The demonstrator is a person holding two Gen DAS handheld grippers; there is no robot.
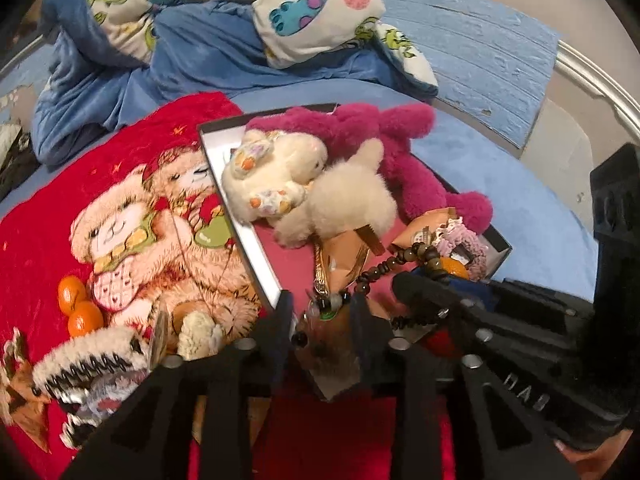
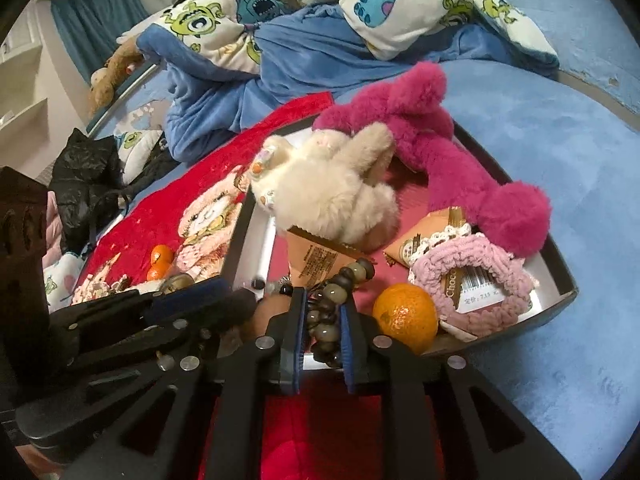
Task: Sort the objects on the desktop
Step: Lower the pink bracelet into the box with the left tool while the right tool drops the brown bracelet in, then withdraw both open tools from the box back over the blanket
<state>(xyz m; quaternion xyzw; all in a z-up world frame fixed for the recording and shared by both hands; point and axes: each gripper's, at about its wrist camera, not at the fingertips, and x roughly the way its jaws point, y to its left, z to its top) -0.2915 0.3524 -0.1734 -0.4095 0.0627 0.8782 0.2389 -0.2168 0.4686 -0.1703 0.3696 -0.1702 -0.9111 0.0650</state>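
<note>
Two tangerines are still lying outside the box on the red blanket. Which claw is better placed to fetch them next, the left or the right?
Left, probably. The tangerines lie on the left claw's side, and its jaws stand apart. The right claw is over the box, closed on the bead bracelet.

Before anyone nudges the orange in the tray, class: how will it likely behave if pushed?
The orange is round with nothing bracing its open side, so it will probably roll. It looks firm, likely not squashing. The tray wall and the pink crochet ring beside it should stop it soon.
</note>
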